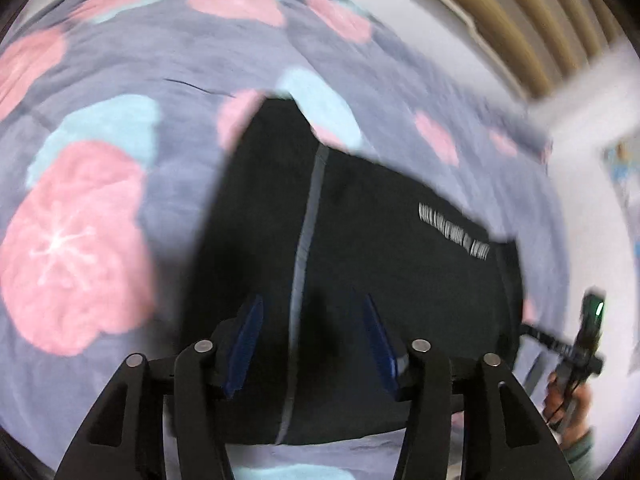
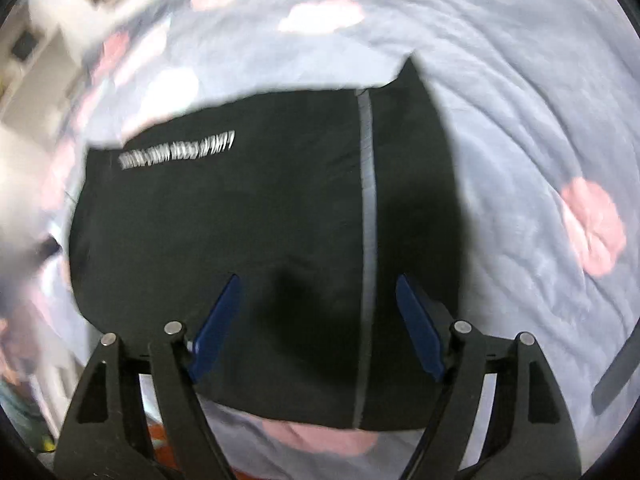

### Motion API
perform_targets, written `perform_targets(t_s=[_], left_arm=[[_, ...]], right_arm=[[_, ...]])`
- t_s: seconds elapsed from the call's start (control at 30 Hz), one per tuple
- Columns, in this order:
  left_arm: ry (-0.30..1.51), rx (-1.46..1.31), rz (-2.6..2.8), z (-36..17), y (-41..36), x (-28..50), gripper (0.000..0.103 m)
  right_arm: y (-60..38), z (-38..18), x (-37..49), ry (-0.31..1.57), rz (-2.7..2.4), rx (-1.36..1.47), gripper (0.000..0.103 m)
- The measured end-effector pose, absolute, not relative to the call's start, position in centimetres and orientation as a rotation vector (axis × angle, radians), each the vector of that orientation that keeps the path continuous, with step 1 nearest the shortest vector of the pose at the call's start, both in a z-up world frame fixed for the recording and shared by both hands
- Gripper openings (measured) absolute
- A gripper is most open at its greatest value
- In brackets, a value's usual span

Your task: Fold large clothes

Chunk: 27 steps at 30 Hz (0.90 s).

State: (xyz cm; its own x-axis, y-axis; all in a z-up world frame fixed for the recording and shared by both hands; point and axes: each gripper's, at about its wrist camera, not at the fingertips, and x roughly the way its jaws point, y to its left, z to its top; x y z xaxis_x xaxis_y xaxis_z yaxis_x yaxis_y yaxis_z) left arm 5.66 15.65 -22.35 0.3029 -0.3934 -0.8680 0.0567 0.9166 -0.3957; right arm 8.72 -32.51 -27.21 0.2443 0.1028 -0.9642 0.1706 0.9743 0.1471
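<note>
A grey-blue bedspread (image 1: 120, 80) with big pink and pale-blue flowers fills the scene, a wall and ribbed tan curtains blurring past at the far edge. Right in the middle lies the black garment (image 1: 380, 260), folded down into a compact block, flat on the spread, a grey stripe (image 1: 306, 220) running along it and a line of white lettering (image 1: 454, 232) near one edge. The left gripper (image 1: 312, 344) hangs just above the near end of the garment, blue pads spread wide, nothing between them. The right gripper (image 2: 316, 320) does the same from its side, jaws wide apart and empty over the black cloth, the stripe passing between its fingers. In the left camera the person's right hand (image 1: 564, 396) shows at the edge, grasping its handle.
</note>
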Motion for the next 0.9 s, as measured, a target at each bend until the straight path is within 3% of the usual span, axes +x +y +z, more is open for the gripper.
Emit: perform_targets(t_s=[0.07, 0.17, 0.33, 0.7, 0.9], left_arm=[[1.320, -0.194, -0.261, -25.8, 13.2, 5.9, 0.054], [1.303, -0.185, -0.228, -28.0, 12.7, 6.1, 0.054], [1.312, -0.158, -0.225, -27.0, 12.9, 6.4, 0.055], [1.124, -0.093, -0.293, -14.5, 11.0, 3.6, 0.055], [1.040, -0.015, -0.270, -8.3, 7.6, 1.6, 0.055]], right_arm=[[-30.7, -29.6, 9.4, 1.376, -0.104, 0.144, 0.080], [-30.7, -32.5, 9.7, 1.399, -0.134, 0.119, 0.086], [-32.2, -32.8, 11.0, 1.418, -0.158, 0.161, 0.087], [-34.0, -23.4, 10.3, 1.283, -0.235, 0.236, 0.087], [-27.5, -17.2, 6.2, 1.184, -0.229, 0.193, 0.087]])
